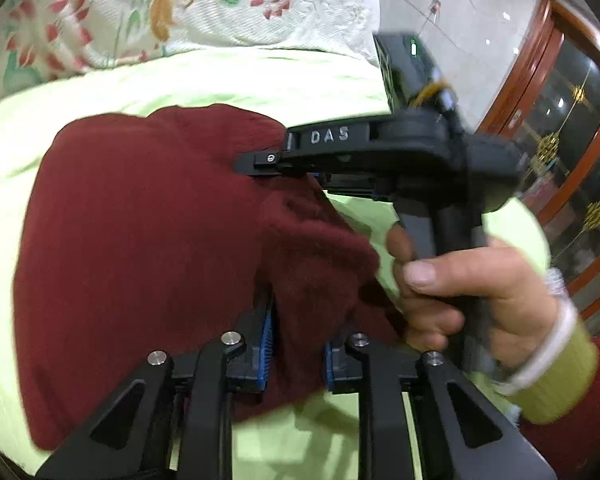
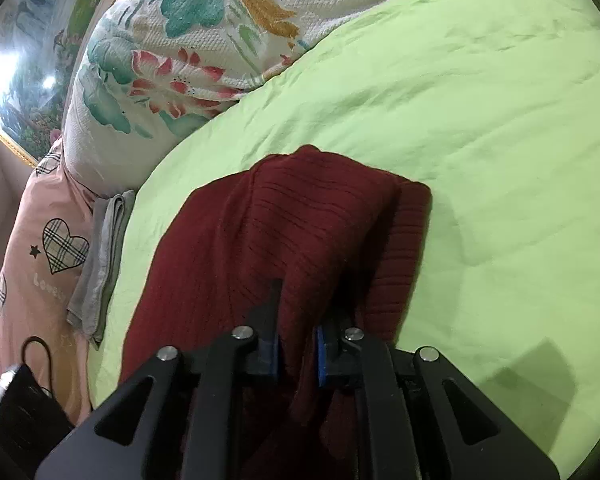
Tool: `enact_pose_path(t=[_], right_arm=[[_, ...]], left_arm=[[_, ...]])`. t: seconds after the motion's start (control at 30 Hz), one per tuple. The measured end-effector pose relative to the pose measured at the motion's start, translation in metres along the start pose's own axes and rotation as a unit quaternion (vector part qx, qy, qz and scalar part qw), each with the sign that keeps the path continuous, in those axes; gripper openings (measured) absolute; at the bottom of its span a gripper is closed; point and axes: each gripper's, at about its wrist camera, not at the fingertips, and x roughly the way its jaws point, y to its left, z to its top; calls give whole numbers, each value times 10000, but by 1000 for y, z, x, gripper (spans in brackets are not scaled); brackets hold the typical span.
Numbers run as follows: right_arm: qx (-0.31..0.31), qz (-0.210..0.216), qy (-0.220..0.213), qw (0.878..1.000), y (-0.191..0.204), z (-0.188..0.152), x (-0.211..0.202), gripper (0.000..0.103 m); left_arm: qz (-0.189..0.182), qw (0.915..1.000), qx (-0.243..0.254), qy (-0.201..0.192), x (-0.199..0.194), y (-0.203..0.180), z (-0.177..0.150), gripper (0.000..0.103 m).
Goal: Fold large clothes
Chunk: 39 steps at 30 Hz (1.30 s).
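Observation:
A dark red knitted sweater (image 1: 140, 240) lies bunched on a light green bed sheet (image 1: 220, 80). My left gripper (image 1: 296, 344) is shut on a fold of the sweater, with fabric pinched between its blue pads. In the left wrist view my right gripper (image 1: 268, 162) comes in from the right, held by a hand (image 1: 480, 292), and its fingers sit in the sweater's upper edge. In the right wrist view the right gripper (image 2: 296, 344) is shut on the sweater (image 2: 280, 240), which drapes over its fingers onto the green sheet (image 2: 480, 140).
A white floral quilt (image 2: 160, 60) lies bunched beyond the sheet. A folded grey cloth (image 2: 100, 264) and pink bedding with plaid hearts (image 2: 40, 260) are at the left. A black object with a cable (image 2: 24, 392) lies lower left. A wooden glass cabinet (image 1: 572, 140) stands on the right.

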Motion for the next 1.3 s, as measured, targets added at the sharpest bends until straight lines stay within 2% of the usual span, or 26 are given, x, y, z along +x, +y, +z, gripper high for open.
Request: enact_pose_path(t=[0.07,0.13,0.2,0.27,0.3,0.33,0.37,0.4,0.53,0.67,0.8,0.87,0.93,1.07,1.13,1.17,1.2,1.3], right_arm=[[-12,-143,-36,9999,1,-1,-5,22],[-52,-263,-31,9996,2,-4,-11,24],[-85,-383,-12,9992,6,-7,-15,29],[-137,-516,15,9986,11,-10,-21,35],[-187,-568,11,9982,15,-11,-24,45],[-232,-630,13,9977,20,-12,-26,53],[-264,-704,24,9972,23,-13,-27,75],[-307,-814,17,9962,27,-14,-30,83],[-269,-669,16,9974,30,-19,-39,83],[-127,-558,68,9983,26,-20,-38,83],[205,-295,189,9992,17,-19,-29,83],[426,-153,256,9986,9,-19,-22,83],[575,-74,329,9978,1,-19,-14,83],[796,434,368,9952,-11,-17,-8,82],[763,508,416,9949,-12,-16,-5,73],[710,471,486,9952,-11,-16,-3,51],[705,477,594,9946,-11,-18,1,42],[560,517,509,9958,-3,-21,-1,34]], left_arm=[[-173,9997,-145,-85,-26,7,-5,39],[-202,9988,-363,-259,-59,21,-9,63],[-128,9970,-585,-487,-86,40,-9,69],[115,9950,-769,-634,-109,63,-8,78],[317,9933,-874,-685,-117,78,-7,82],[433,9921,-937,-716,-120,90,-6,82],[555,9906,-1034,-698,-121,103,-6,82],[621,9891,-1176,-639,-120,117,-5,82],[123,9828,-1793,-427,-111,160,-5,82],[-356,9784,-2030,-178,-83,183,2,82],[-981,9664,-2340,406,-37,199,11,82],[-1150,9630,-2353,636,-17,202,15,83],[-1268,9613,-2314,788,-4,202,20,88],[-1270,9663,-2004,1003,19,191,28,87],[-1236,9690,-1850,1078,28,184,31,81],[-1190,9712,-1780,1042,30,181,33,79],[-1155,9733,-1718,993,28,179,34,73],[-1060,9770,-1681,772,14,175,34,58]])
